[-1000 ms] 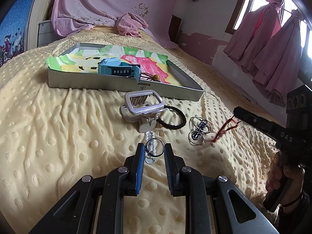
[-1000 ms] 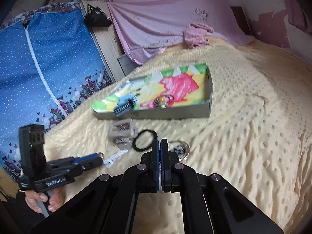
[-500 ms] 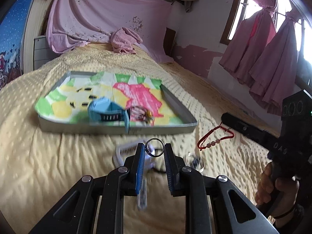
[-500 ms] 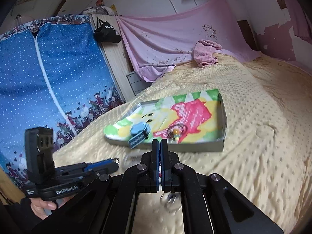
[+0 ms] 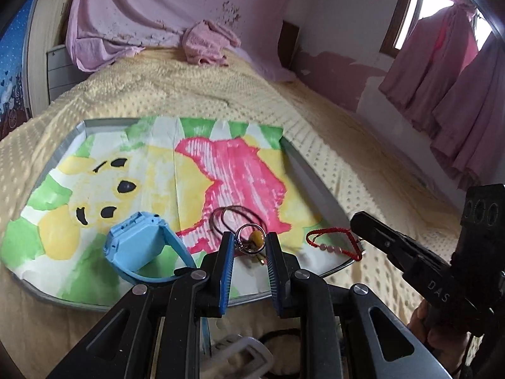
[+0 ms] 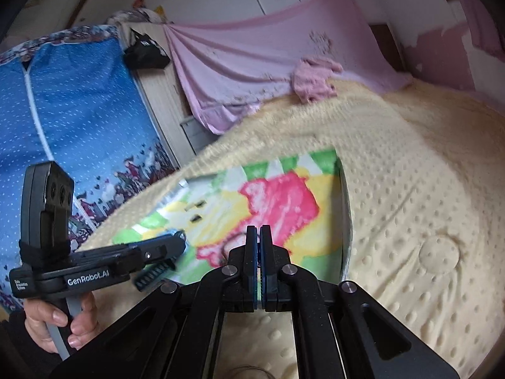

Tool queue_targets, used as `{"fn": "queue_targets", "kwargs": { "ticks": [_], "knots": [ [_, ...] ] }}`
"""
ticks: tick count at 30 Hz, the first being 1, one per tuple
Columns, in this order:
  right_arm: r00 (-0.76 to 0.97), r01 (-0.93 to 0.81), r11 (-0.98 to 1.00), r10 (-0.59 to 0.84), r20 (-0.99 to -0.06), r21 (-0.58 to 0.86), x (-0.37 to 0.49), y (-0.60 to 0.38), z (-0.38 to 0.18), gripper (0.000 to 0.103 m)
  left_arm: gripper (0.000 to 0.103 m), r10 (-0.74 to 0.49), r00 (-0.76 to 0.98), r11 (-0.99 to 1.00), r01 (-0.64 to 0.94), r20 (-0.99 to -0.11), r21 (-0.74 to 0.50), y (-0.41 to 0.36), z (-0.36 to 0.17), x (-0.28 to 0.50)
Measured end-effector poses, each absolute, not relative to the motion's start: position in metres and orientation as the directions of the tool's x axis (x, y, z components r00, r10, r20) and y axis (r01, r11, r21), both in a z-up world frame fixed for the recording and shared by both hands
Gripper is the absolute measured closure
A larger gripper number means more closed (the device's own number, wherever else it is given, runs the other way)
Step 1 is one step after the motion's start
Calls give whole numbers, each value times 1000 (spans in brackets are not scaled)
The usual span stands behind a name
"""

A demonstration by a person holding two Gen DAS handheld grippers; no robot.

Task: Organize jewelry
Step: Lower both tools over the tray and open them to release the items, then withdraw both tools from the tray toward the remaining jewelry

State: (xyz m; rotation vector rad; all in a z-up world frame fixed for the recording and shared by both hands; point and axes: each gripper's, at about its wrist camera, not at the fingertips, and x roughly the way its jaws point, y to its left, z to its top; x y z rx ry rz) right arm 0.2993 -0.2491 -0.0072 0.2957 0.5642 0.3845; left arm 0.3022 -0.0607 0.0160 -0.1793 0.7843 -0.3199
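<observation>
A shallow metal tray (image 5: 315, 183) lined with a bright painted sheet lies on the yellow dotted blanket. In it are a blue watch (image 5: 139, 243) and a brown cord necklace (image 5: 221, 218) with a yellow bead. My left gripper (image 5: 250, 237) hangs over the tray's near edge, shut on a silver ring charm (image 5: 244, 232). The right gripper (image 5: 355, 221) comes in from the right, and a red string bracelet (image 5: 331, 243) dangles from its shut tips over the tray's near right corner. In the right wrist view my right gripper (image 6: 259, 230) is shut above the tray (image 6: 345, 205), its bracelet hidden, with the left gripper (image 6: 181, 237) to its left.
A white hair claw (image 5: 243, 353) and a black hair tie (image 5: 284, 334) lie on the blanket under my left gripper. A pink cloth (image 5: 205, 44) sits at the bed's head. Pink curtains (image 5: 457, 94) hang at the right, and a blue fabric wardrobe (image 6: 79, 110) stands left.
Both grippers rose off the blanket and moved forward to the tray, the left carrying the silver ring charm, the right the red bracelet. The loose items slid out below the view.
</observation>
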Motion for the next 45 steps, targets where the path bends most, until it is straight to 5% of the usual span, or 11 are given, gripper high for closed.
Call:
{"fn": "queue_targets", "kwargs": {
  "ticks": [8, 10, 12, 14, 22, 24, 27, 28, 31, 34, 45],
  "knots": [
    [744, -211, 909, 388, -544, 359, 314, -251, -35, 101, 83, -312, 665, 950, 206, -678, -235, -71, 11, 304],
    [743, -199, 915, 375, -554, 351, 314, -252, -38, 101, 79, -302, 676, 953, 210, -672, -216, -73, 12, 301],
    [746, -191, 916, 368, -554, 352, 314, -254, -39, 101, 55, -299, 691, 954, 213, -658, -210, -73, 14, 297],
    [749, -188, 916, 367, -551, 354, 312, -258, -39, 100, 44, -309, 706, 951, 218, -637, -220, -72, 16, 292],
    [790, -172, 923, 339, -512, 345, 297, -271, -28, 100, 43, -286, 751, 958, 199, -595, -209, -69, 21, 271],
    [804, -172, 926, 330, -495, 337, 290, -273, -22, 99, 37, -283, 764, 957, 188, -581, -219, -66, 24, 264],
    [828, -173, 927, 319, -461, 331, 273, -276, -12, 78, 27, -255, 806, 961, 149, -534, -233, -55, 31, 246],
    [839, -174, 930, 313, -446, 325, 266, -276, -8, 63, 27, -254, 816, 960, 148, -519, -237, -52, 33, 240],
    [860, -184, 943, 291, -420, 276, 245, -274, 3, 60, 24, -238, 839, 962, 133, -489, -240, -45, 38, 223],
    [878, -191, 951, 276, -390, 243, 222, -273, 15, 58, 10, -213, 870, 963, 110, -444, -247, -34, 41, 198],
    [933, -189, 961, 240, -267, 203, 141, -268, 42, 17, 0, -161, 936, 974, 100, -314, -202, -19, 48, 124]
  ]
}}
